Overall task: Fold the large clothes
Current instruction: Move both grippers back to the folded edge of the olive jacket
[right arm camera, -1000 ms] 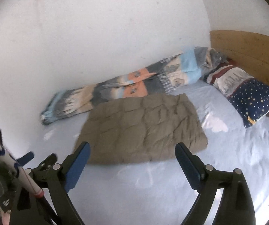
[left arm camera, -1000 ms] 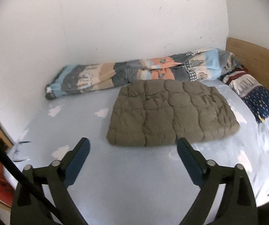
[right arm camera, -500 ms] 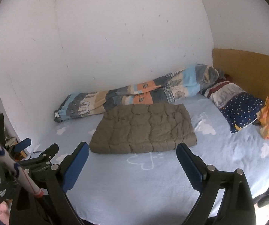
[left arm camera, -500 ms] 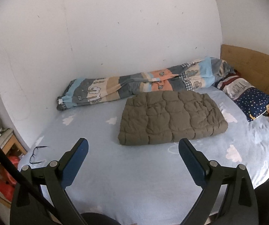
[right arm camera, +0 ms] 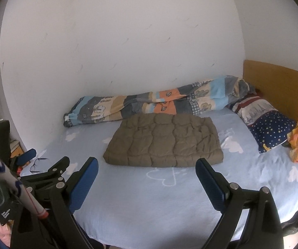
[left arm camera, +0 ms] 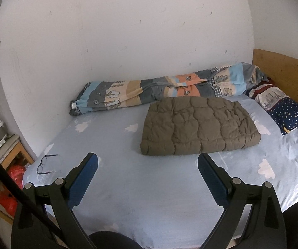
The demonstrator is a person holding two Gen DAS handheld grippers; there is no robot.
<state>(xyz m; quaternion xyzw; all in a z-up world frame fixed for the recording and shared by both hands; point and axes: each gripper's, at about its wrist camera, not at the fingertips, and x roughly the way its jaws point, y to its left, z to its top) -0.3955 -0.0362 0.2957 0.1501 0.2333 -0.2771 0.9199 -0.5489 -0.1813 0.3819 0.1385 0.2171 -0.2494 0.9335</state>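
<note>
Lying folded flat, the olive quilted coat runs lengthwise toward the headboard; both claws gape, empty.

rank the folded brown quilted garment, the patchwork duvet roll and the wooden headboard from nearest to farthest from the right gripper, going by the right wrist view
From the right gripper, which is open and empty:
1. Folded brown quilted garment, just ahead of the fingers, mid-bed.
2. Patchwork duvet roll, behind the garment, along the wall.
3. Wooden headboard, far right, at the bed's head end.
</note>
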